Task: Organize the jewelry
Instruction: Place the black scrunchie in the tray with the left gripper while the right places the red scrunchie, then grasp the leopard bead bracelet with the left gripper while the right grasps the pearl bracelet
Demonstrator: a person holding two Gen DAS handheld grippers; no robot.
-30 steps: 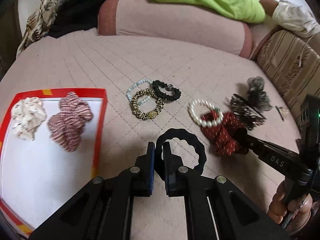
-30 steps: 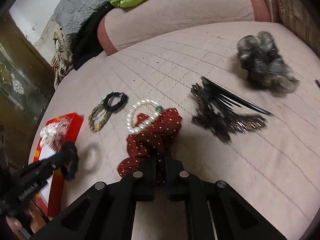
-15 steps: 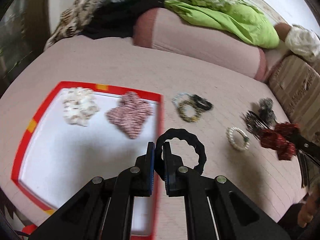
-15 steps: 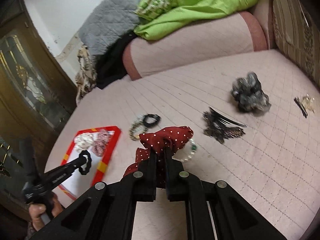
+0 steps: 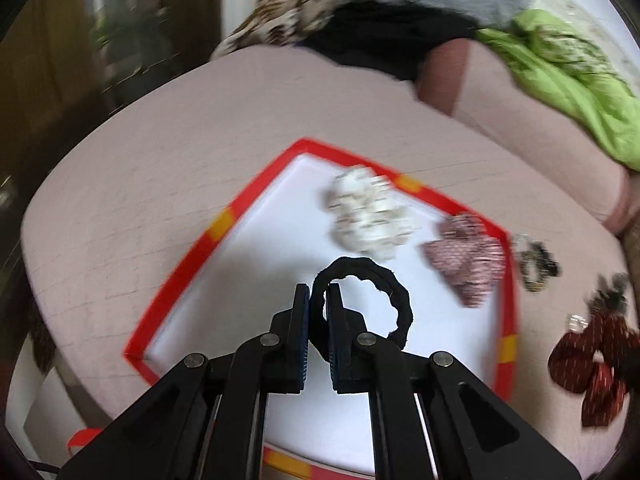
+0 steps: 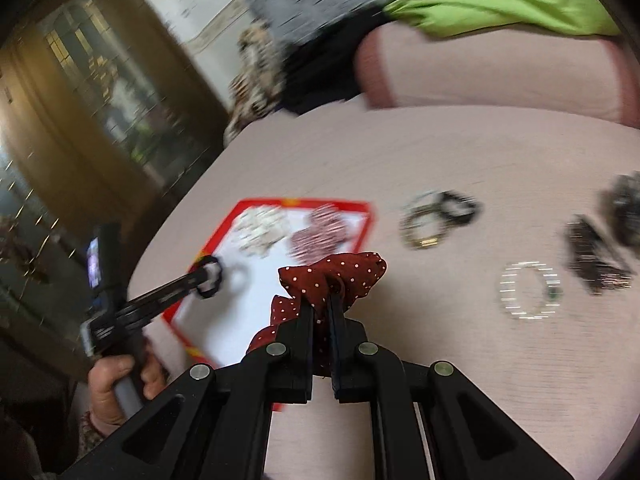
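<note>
— Both claws are clamped: the left gripper point(image 5: 317, 336) pinches a black scrunchie point(image 5: 366, 304), the right gripper point(image 6: 320, 334) pinches a red dotted scrunchie point(image 6: 334, 280). See them?

— Yes. The black one hangs over the tray point(image 5: 256, 184), above its white floor near the middle. The red one is off the tray's right edge, over the bedspread point(image 6: 440, 152), not above the tray yet.

— What's in the tray already?

— A white scrunchie point(image 5: 368, 216) and a pink one point(image 5: 468, 260), both toward the tray's far side. Its near half is bare.

— So how should the drop go?

— I'd lower the black one onto that bare part, clear of the white one, and only then part the jaws. Let go from too high and it might bounce or roll to the rim. The picture is blurred, so I'd slow the hand first.

— And the red one?

— It needs to come over the tray's edge, and I'd drop it beside the pink one without crowding the left claw.

— Anything left out there?

— Right of the tray, bracelets point(image 6: 440, 216), a pearl bracelet point(image 6: 528, 296) and dark clips point(image 6: 596, 260) lie on the bedspread, well apart from the tray.
</note>
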